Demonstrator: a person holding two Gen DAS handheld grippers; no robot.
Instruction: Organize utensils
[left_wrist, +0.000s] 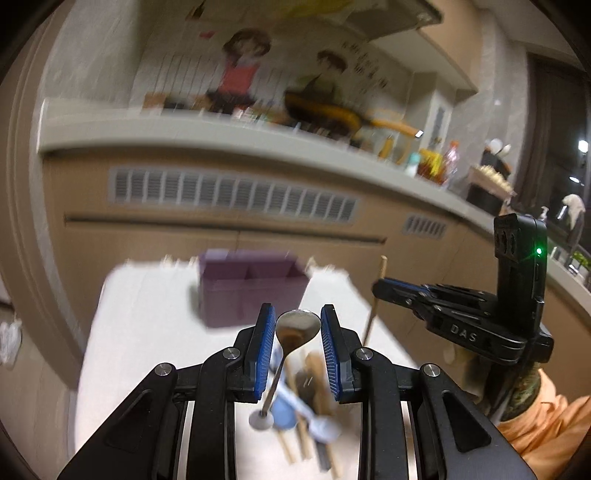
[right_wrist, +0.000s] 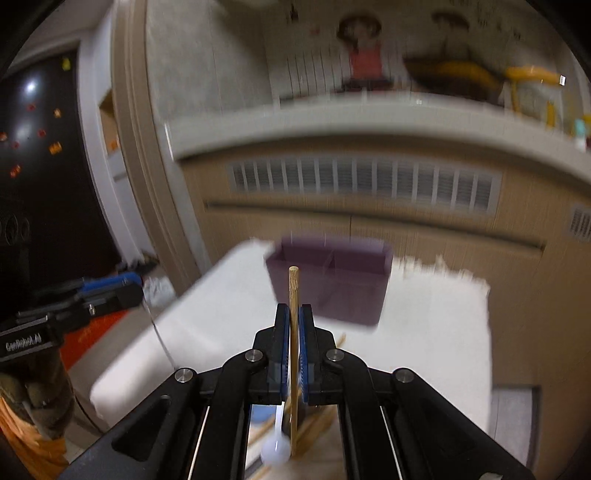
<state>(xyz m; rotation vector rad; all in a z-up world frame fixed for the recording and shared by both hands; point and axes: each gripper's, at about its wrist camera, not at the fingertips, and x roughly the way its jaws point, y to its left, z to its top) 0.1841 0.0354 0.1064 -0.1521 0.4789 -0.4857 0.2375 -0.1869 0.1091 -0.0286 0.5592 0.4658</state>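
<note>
My left gripper (left_wrist: 297, 317) is shut on a metal spoon (left_wrist: 295, 326), whose bowl sits between the blue pads with its handle hanging down. My right gripper (right_wrist: 294, 315) is shut on a wooden chopstick (right_wrist: 293, 291) held upright; it also shows in the left wrist view (left_wrist: 376, 286) at the right. A purple two-compartment organizer box (left_wrist: 251, 284) (right_wrist: 328, 280) stands on the white table ahead of both grippers. Below the grippers lies a pile of utensils (left_wrist: 306, 417): wooden chopsticks, pale blue spoons, a dark utensil.
The white table (left_wrist: 147, 332) ends at the left and far edges. Behind it are beige cabinets with a vent grille (left_wrist: 232, 192) and a cluttered counter. A black fridge with magnets (right_wrist: 33, 147) stands far left.
</note>
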